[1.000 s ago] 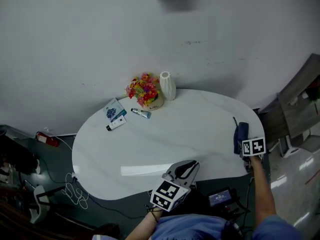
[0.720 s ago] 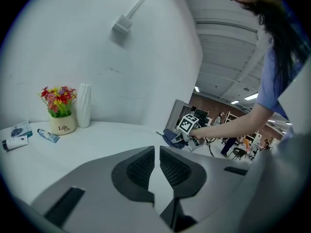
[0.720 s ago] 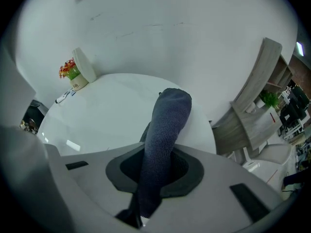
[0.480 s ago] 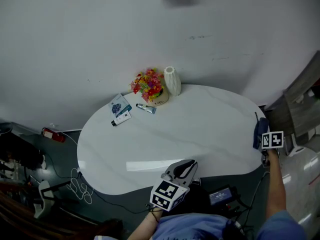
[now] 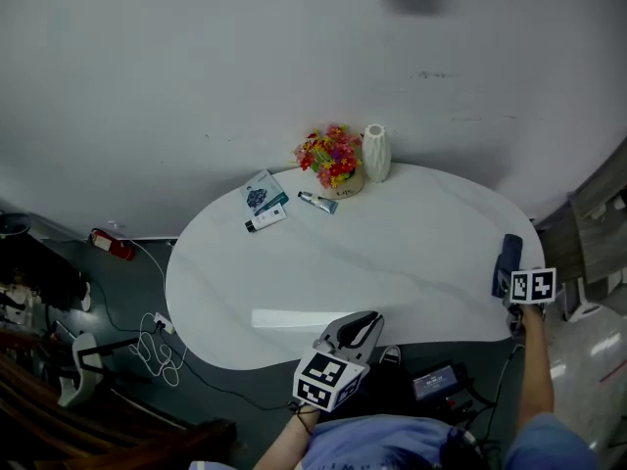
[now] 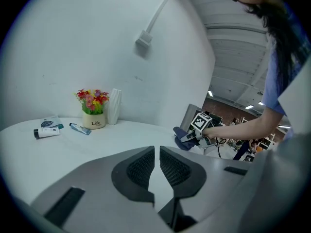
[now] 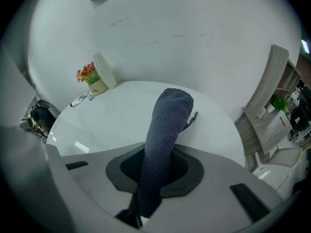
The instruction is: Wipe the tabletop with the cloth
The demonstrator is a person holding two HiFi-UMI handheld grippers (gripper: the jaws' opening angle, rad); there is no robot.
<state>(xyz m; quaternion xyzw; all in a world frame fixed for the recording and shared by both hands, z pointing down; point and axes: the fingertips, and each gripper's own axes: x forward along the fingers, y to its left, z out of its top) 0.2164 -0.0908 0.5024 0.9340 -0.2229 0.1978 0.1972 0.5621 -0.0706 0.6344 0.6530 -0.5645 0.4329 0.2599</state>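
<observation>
A dark blue cloth [image 5: 507, 255] lies on the right end of the white oval table [image 5: 392, 262], close to its edge. My right gripper [image 5: 508, 274] is shut on the cloth's near end. In the right gripper view the cloth [image 7: 165, 123] runs from between the jaws out onto the tabletop [image 7: 121, 118]. My left gripper [image 5: 362, 329] hovers at the table's front edge, shut with nothing in it. In the left gripper view its jaws [image 6: 157, 165] stand almost together, and the cloth [image 6: 182, 141] shows far off to the right.
At the table's far edge stand a pot of flowers [image 5: 331, 160] and a white vase [image 5: 376, 153]. A small tube [image 5: 318, 203] and a blue-white packet [image 5: 263, 200] lie next to them. Cables [image 5: 157, 346] trail on the dark floor at left. A wooden shelf [image 5: 598, 213] stands right.
The head view has swung, so the table sits further right in the picture. The right gripper slid the cloth out toward the table's right edge, then back a little. The left gripper stays put.
</observation>
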